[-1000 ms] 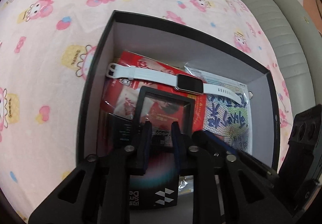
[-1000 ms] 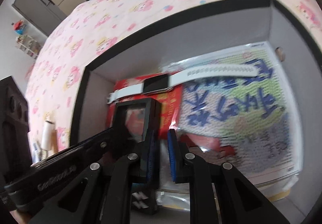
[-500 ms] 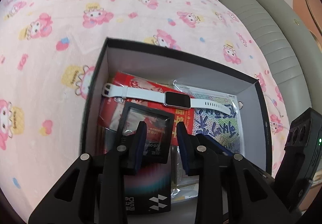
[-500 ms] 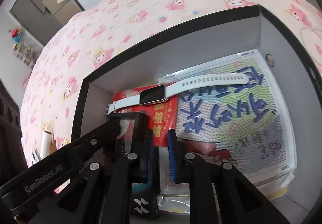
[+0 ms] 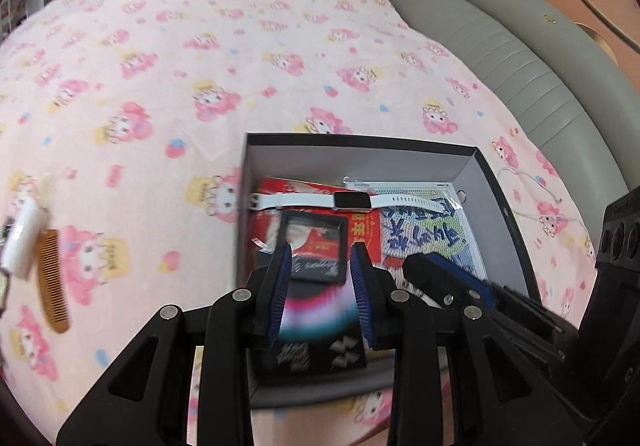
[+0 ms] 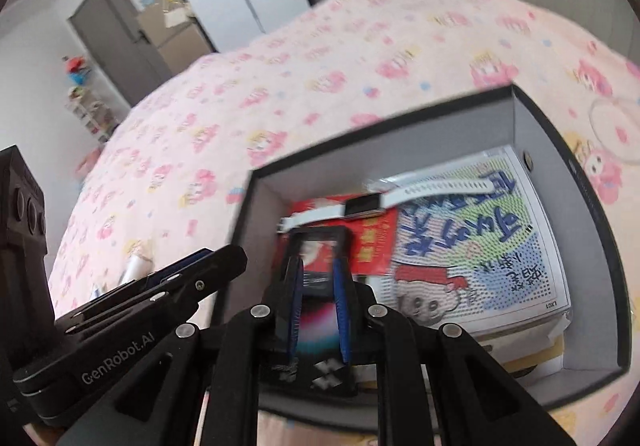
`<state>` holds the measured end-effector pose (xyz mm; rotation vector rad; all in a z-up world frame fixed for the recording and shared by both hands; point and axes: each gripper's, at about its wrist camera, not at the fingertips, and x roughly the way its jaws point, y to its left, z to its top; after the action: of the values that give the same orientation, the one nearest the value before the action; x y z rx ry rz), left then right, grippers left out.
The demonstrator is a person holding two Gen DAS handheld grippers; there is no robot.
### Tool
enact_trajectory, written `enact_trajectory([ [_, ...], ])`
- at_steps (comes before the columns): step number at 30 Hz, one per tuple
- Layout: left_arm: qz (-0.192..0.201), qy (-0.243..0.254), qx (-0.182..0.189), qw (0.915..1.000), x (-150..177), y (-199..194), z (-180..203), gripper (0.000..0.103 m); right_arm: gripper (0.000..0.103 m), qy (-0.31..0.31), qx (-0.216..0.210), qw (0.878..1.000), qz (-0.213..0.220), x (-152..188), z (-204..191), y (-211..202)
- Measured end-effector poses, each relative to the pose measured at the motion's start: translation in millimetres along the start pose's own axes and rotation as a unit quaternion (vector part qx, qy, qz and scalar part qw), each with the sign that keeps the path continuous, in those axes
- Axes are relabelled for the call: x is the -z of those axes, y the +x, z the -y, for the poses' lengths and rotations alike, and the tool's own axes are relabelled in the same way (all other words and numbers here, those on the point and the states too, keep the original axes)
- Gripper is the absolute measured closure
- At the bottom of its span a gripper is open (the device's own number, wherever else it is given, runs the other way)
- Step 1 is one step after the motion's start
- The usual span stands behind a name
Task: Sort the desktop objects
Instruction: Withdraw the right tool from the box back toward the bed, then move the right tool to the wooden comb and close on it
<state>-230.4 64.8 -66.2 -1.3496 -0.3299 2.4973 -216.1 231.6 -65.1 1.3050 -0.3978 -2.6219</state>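
white watch [image 5: 352, 201] flat in box [image 5: 502, 197], lengthwise left–right

left gripper [image 5: 320, 262]: black plastic linkage arms, triangular cut-outs, silver round screws, blue ribbed pads on the fingers [image 5: 280, 286] | right gripper [image 6: 316, 278]: same black build, silver screws, blue pads | white "GenRobot.AI" lettering on the black body

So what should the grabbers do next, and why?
Probably swing the left gripper over to the brown comb. Both grippers hang open and empty above the box, which already holds the white watch, while the comb lies out on the pink blanket.
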Motion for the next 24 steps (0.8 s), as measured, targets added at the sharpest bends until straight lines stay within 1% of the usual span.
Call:
enact_trajectory([
  [3, 0.008, 0.014, -0.029, 0.9994, 11.6, -32.2, -4.9, 0.073, 0.090, -0.027, -0.013, 0.999, 0.018, 9.8, -24.8, -18.4],
  [6, 0.018, 0.032, -0.059, 0.9976, 26.9, -65.8, -8.0, 0.073, 0.090, -0.054, -0.017, 0.998, 0.030, 23.6, -54.6, -34.0],
  [10, 0.035, 0.036, -0.089, 0.9947, 48.8, -105.7, -16.4, 0.073, 0.090, -0.078, -0.031, 0.996, 0.027, 47.6, -83.9, -53.4],
  [13, 0.048, 0.040, -0.119, 0.9909, 69.9, -130.5, -22.1, 0.073, 0.090, -0.092, -0.041, 0.995, 0.019, 65.8, -102.7, -63.1],
  [17, 0.072, 0.049, -0.177, 0.9802, 101.7, -159.5, -29.9, 0.073, 0.090, -0.111, -0.054, 0.992, 0.008, 90.2, -127.7, -76.0],
  [19, 0.078, 0.038, -0.189, 0.9783, 112.8, -170.8, -39.0, 0.073, 0.090, -0.121, -0.061, 0.991, 0.004, 102.1, -140.3, -82.0],
  [22, 0.083, 0.010, -0.192, 0.9778, 126.9, -185.4, -57.9, 0.073, 0.090, -0.147, -0.070, 0.987, 0.005, 116.3, -159.9, -85.7],
  [24, 0.086, 0.000, -0.196, 0.9769, 134.1, -192.1, -68.1, 0.073, 0.090, -0.164, -0.076, 0.984, 0.006, 123.9, -172.9, -86.5],
])
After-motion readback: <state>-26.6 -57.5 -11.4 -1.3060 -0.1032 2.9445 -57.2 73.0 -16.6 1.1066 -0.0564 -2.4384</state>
